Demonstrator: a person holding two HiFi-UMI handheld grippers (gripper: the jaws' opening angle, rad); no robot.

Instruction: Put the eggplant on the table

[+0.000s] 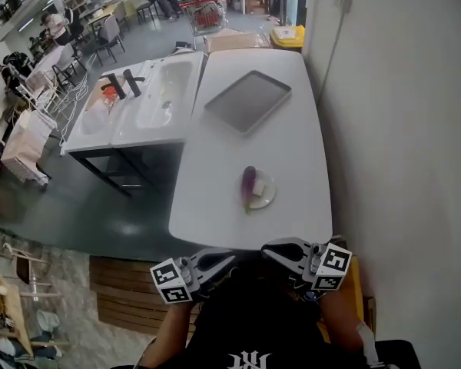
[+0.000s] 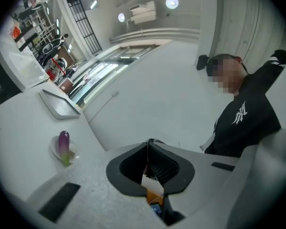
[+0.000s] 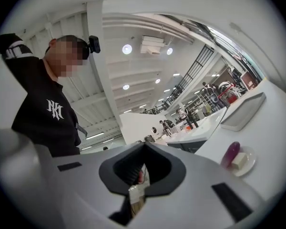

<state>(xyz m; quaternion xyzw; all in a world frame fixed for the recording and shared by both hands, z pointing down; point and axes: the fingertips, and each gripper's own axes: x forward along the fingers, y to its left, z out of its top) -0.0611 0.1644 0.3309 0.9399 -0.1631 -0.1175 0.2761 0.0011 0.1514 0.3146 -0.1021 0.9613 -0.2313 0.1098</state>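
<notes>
A: Eggplant loc?
B: Purple eggplant (image 1: 249, 184) lies on a small round plate (image 1: 271, 193) at the near end of the white table (image 1: 292, 141), green stem end toward the near edge. So on the plate, not on bare tabletop.
A: Anything else on the plate?
B: Right gripper view shows a pale block (image 3: 239, 160) just beside it. Touching or not, can't tell.
A: Rest of the table?
B: Gray tray (image 1: 248, 101) at the far end, well apart from the plate. White sink unit (image 1: 150, 102) w/ black faucets (image 1: 131, 83) sits against the table's left side.
A: Grippers?
B: Both at the person's torso, just past the near edge, well apart from the eggplant. left gripper (image 1: 229, 258): jaws together, nothing btwn. right gripper (image 1: 270, 250): same, closed, empty. Tips point toward each other.
A: Bkgd?
B: White wall (image 1: 399, 129) right of the table, yellow bin (image 1: 288, 35) past its far end.
</notes>
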